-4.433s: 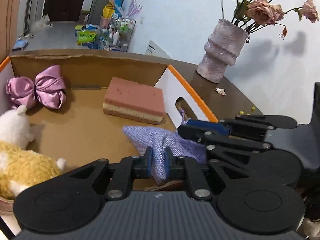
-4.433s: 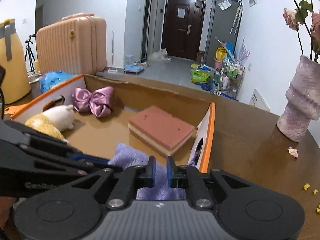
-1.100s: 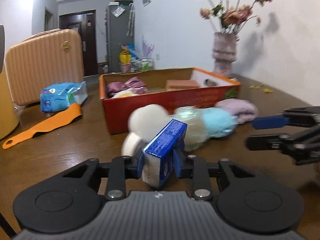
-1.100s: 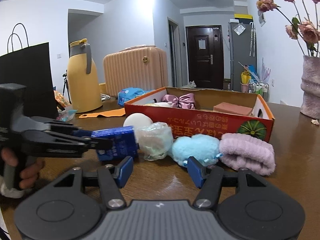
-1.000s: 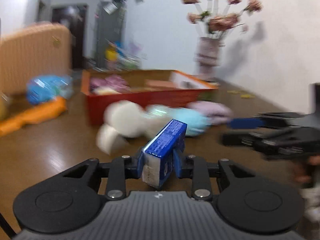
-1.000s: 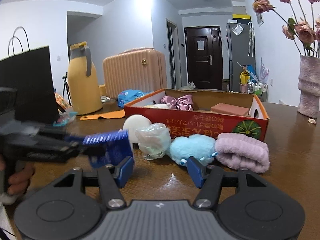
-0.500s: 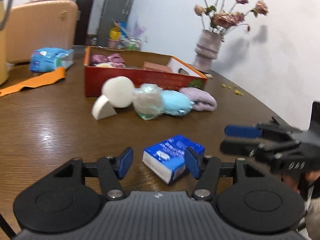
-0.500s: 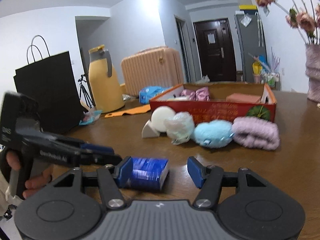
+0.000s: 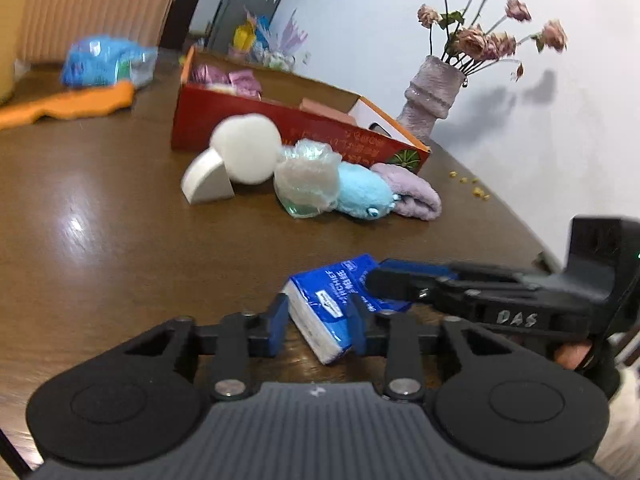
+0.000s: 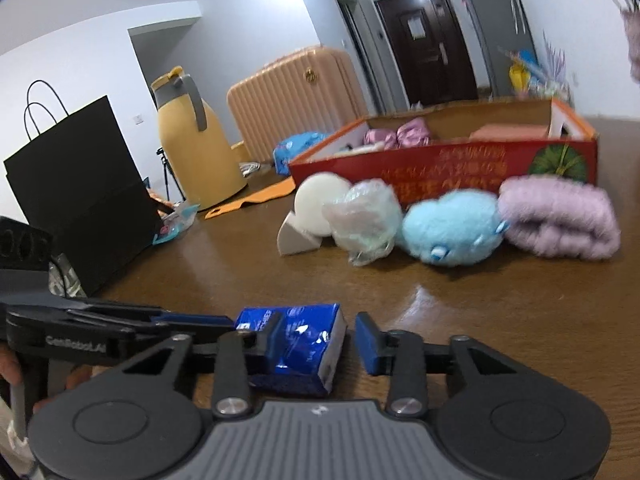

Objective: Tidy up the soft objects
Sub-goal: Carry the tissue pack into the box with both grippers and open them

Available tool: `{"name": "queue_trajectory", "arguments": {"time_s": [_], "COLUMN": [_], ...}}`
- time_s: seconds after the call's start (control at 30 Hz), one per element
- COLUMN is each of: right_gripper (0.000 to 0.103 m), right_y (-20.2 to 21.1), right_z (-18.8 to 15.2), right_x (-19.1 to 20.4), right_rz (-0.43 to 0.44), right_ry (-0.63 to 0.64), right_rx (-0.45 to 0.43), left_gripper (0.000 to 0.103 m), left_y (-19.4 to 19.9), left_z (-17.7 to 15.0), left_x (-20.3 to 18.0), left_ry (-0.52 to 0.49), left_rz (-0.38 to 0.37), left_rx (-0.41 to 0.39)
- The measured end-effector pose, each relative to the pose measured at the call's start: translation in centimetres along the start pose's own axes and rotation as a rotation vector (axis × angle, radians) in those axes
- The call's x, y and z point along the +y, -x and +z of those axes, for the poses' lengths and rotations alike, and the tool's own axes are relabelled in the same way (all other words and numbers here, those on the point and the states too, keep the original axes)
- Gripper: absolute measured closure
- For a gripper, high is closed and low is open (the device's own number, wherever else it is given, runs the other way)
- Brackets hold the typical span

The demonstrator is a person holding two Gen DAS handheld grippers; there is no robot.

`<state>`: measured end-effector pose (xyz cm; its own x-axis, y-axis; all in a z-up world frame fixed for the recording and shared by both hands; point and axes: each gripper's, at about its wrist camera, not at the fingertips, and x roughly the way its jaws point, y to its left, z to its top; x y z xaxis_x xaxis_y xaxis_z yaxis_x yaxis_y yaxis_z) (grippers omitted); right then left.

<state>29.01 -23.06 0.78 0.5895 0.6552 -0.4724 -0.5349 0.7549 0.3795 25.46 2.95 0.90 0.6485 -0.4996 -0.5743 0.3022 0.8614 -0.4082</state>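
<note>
A few soft things already lie in the red cardboard box (image 10: 448, 164): a shiny pink satin bow (image 10: 396, 130) and a pink sponge block (image 10: 504, 131). Still outside, in a row against its front, are a white foam ball (image 9: 246, 148), a crumpled clear plastic bag (image 9: 306, 182), a light-blue plush toy (image 9: 360, 194) and a rolled lilac towel (image 9: 412, 196).

The blue tissue pack (image 9: 332, 304) lies on the brown wooden table (image 9: 100, 220), near the viewer. The left gripper (image 9: 318, 322) is closing, its pads at the pack's sides. The right gripper (image 10: 316, 340) is also closing around the pack; a gap remains at its right pad.
</note>
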Motion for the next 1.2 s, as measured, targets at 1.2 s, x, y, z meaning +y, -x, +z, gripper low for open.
{"name": "queue_trajectory", "arguments": {"time_s": [1.2], "right_gripper": [0.084], "right_y": [-16.7], "right_z": [27.2], "right_x": [-14.2], "right_rz": [-0.318], "right_ry": [-0.021], "right_rx": [0.043], "left_gripper": [0.081], "left_y": [-23.2], "left_z": [29.1], "left_x": [3.0], "left_ry": [0.025], "left_rz": [0.157], "left_rx": [-0.056]}}
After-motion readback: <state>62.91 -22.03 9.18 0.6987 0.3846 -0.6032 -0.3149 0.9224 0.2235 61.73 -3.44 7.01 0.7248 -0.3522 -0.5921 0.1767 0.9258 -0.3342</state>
